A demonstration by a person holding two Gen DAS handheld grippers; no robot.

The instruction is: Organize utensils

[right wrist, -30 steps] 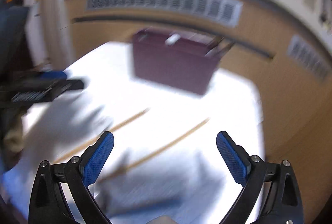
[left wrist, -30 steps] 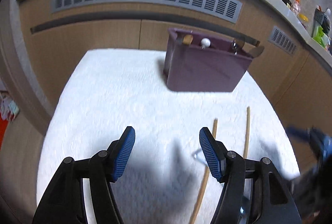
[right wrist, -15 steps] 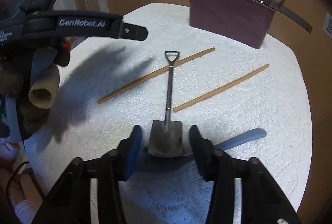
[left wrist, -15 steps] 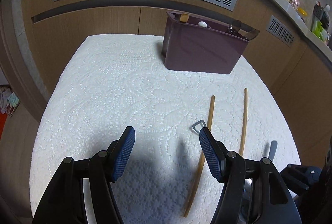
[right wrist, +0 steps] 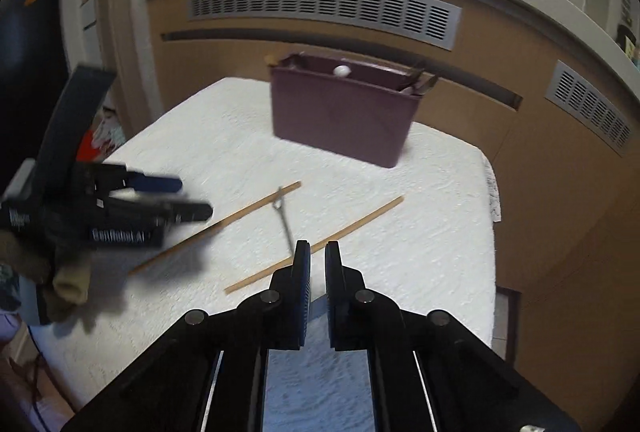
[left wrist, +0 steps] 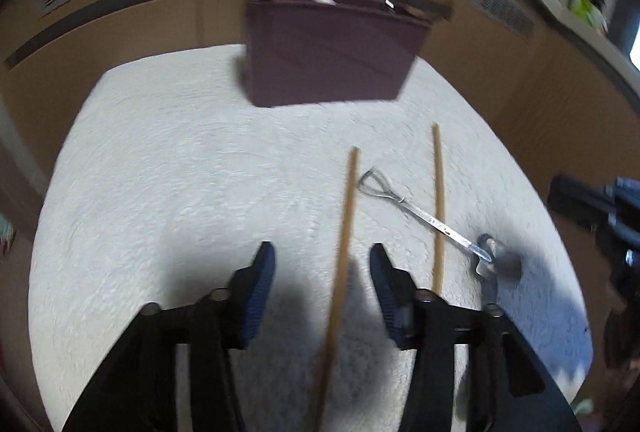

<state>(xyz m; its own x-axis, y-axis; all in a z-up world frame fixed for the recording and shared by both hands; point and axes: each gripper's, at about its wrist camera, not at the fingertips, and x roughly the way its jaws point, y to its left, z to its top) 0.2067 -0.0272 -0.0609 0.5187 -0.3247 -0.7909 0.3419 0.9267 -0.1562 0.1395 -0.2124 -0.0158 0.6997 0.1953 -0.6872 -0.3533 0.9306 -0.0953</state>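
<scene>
Two wooden chopsticks (left wrist: 345, 232) (left wrist: 439, 208) lie on the white cloth. A small metal shovel-shaped spoon (left wrist: 424, 218) lies across the right one; in the right wrist view its handle (right wrist: 283, 218) runs forward from the nearly closed fingers. My right gripper (right wrist: 317, 264) is shut on the spoon's blade end, low over the cloth. My left gripper (left wrist: 322, 272) is open, with the left chopstick between its fingers. A maroon utensil bin (left wrist: 332, 52) (right wrist: 344, 112) stands at the far edge and holds some utensils.
The cloth-covered table (left wrist: 168, 160) is small, with wooden cabinet fronts and grey vents (right wrist: 324, 8) close behind it. The left gripper shows at the left of the right wrist view (right wrist: 120, 216). The table's right edge (right wrist: 490, 200) drops off.
My right gripper closed on the spoon's blade and lifted back, turning the spoon. My left gripper moved right, over the left chopstick, and narrowed a little.
</scene>
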